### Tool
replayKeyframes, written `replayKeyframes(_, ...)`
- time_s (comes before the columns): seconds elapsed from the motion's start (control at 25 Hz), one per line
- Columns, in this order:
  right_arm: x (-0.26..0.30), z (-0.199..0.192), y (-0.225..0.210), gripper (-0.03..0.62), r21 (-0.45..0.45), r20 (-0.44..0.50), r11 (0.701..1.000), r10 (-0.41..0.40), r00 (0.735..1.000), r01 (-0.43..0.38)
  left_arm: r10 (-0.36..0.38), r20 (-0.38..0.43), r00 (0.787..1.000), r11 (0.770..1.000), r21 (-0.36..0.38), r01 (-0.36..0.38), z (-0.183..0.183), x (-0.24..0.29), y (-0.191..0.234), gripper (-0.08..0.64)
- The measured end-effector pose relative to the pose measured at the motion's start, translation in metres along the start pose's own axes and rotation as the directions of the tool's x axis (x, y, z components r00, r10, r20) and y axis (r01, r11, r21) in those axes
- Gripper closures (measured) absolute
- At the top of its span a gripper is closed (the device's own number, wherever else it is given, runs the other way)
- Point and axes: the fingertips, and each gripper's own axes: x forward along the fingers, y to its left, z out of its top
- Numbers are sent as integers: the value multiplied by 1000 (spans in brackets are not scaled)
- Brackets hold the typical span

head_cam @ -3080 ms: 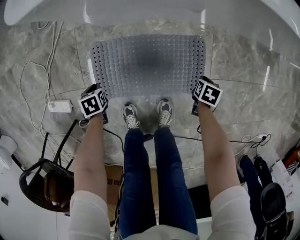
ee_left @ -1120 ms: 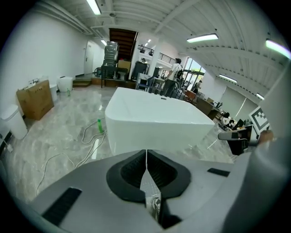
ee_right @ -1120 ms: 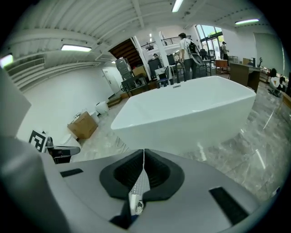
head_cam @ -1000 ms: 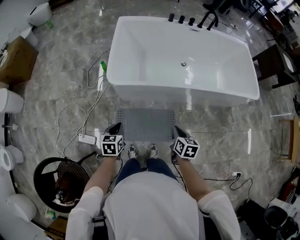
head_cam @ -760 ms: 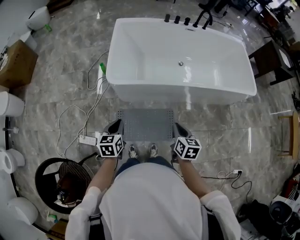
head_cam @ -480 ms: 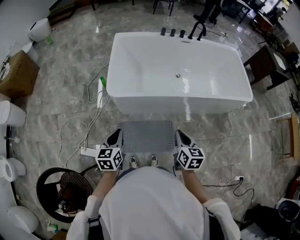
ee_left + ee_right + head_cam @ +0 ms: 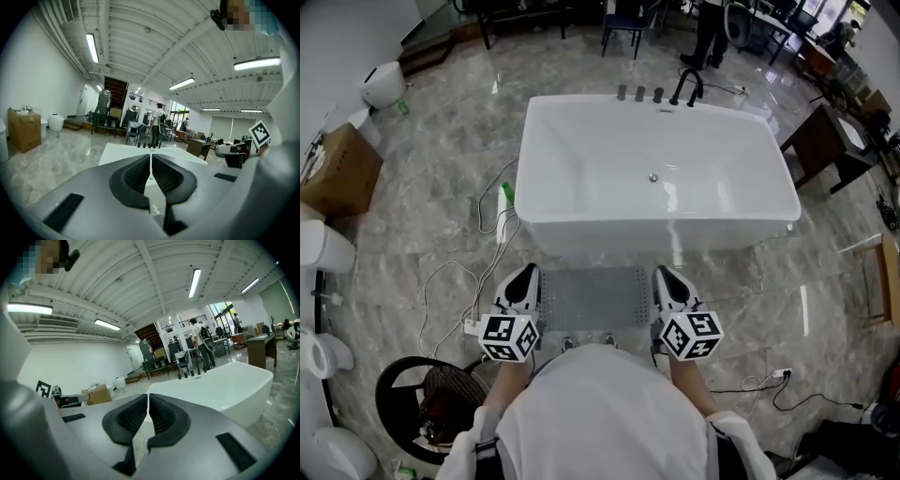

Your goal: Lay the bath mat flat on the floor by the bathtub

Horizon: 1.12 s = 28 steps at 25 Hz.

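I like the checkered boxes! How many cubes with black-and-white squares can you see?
2. One cube sits on the left gripper, left of the bath mat; the other on the right gripper, right of it. None seems hidden.

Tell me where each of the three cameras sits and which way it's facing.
Head view: on the person's head, facing steeply down at bathtub, bath mat and floor; shows torso, left gripper, right gripper.
Left gripper view: on that gripper, facing roughly level over its shut jaws toward the bathtub and hall.
Right gripper view: same, bathtub on its right; jaws shut.
All three share the bathtub.
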Motion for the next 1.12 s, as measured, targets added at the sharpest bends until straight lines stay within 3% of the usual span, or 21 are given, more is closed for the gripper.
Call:
replayKeyframes(0.24,-9,37,14,557,-59,81,998,24,996,-19,-48,106,993,998,52,43,49,-10,-17,522)
replayKeyframes(0.44,-13,49,19,560,-63,119,997,40,992,-33,-62,135,989,996,66,54,65,-16,-25,522)
replayKeyframes(0.76,-10,49,26,561,-132,87,991,40,995,-29,-45,149,988,997,68,36,71,-22,-22,522)
replayKeyframes(1.12,-5,42,30,563,-137,66,990,42,997,-33,-46,117,992,995,95,35,56,-22,-19,522)
